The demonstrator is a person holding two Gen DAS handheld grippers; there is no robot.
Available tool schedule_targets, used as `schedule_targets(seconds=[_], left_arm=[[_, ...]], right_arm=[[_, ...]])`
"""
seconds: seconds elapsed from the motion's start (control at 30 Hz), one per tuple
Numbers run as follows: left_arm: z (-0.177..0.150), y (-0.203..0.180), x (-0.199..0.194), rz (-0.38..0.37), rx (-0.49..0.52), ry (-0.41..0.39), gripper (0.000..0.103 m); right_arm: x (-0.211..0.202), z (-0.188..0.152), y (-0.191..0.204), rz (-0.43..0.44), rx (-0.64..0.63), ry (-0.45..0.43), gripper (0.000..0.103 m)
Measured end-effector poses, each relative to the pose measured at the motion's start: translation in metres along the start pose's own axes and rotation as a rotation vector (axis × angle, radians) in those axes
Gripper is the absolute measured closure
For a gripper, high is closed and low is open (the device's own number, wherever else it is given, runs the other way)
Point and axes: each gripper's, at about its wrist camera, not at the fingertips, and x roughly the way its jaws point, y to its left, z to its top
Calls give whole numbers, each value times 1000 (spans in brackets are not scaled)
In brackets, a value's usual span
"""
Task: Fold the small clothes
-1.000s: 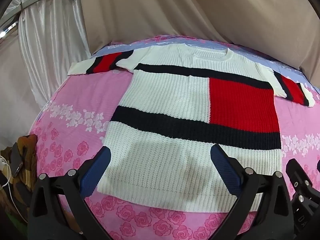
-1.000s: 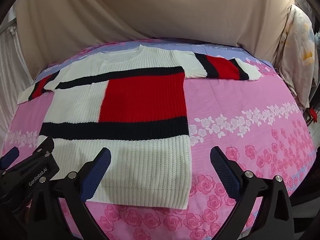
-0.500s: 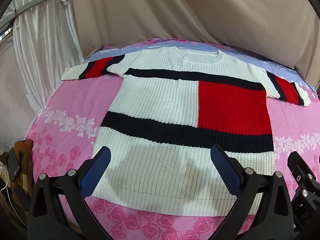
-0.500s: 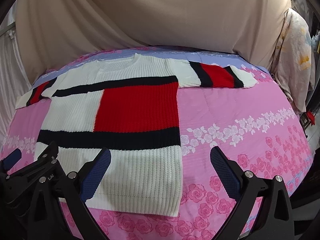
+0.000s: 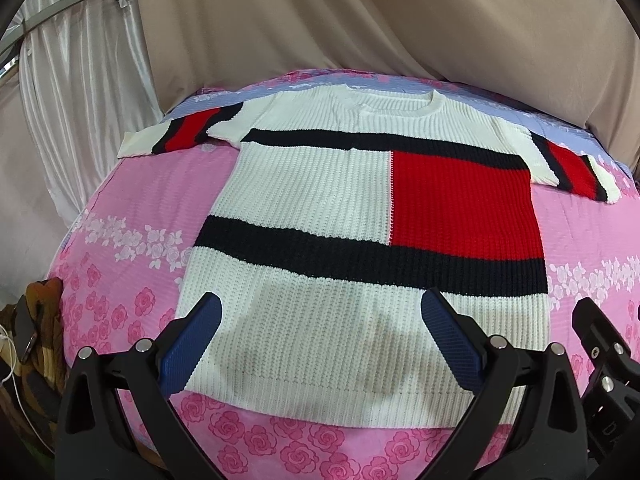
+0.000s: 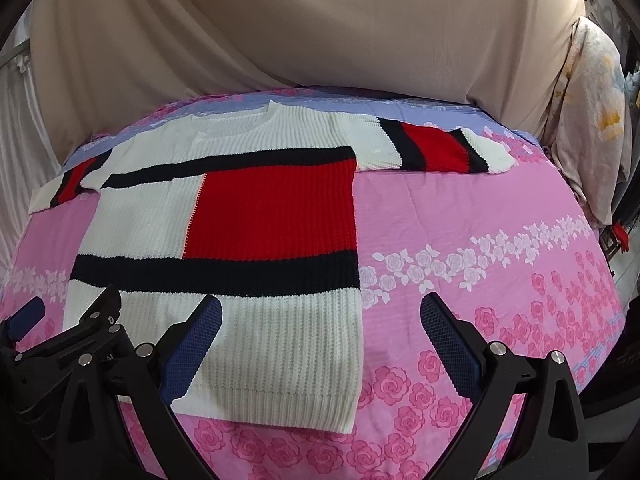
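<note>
A white knit sweater [image 5: 320, 208] with black bands and a red block lies flat, face up, sleeves spread, on the pink floral bed; it also shows in the right wrist view [image 6: 224, 224]. My left gripper [image 5: 320, 344] is open and empty, hovering above the sweater's bottom hem. My right gripper [image 6: 320, 344] is open and empty above the hem's right corner, its right finger over bare bedspread. The left gripper's body [image 6: 72, 344] shows at the right view's lower left.
The pink rose-print bedspread [image 6: 480, 264] has a lilac strip at the far side. Beige curtains [image 5: 400, 20] hang behind the bed. White drapes [image 5: 80, 80] hang at left. A brown item and cable [image 5: 32, 340] lie off the bed's left edge. Hanging cloth [image 6: 588, 120] is at right.
Both grippers have pulled back and risen slightly, so the sweater sits further away and more of the near bed edge shows. Nothing was taken hold of.
</note>
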Motion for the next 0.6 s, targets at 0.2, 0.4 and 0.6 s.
schedule_targets(seconds=[0.2,0.4,0.6], left_arm=[[-2,-4,0,1,8,4,5],[-3,-6,0,4,13,9,5],[-3,-6,1,5,13,8,5]], right_arm=[[1,-1,0,-1,-1,3,5],[2,-2,-1,4,-2,9,5],[4,-3,-1,7,1,17,5]])
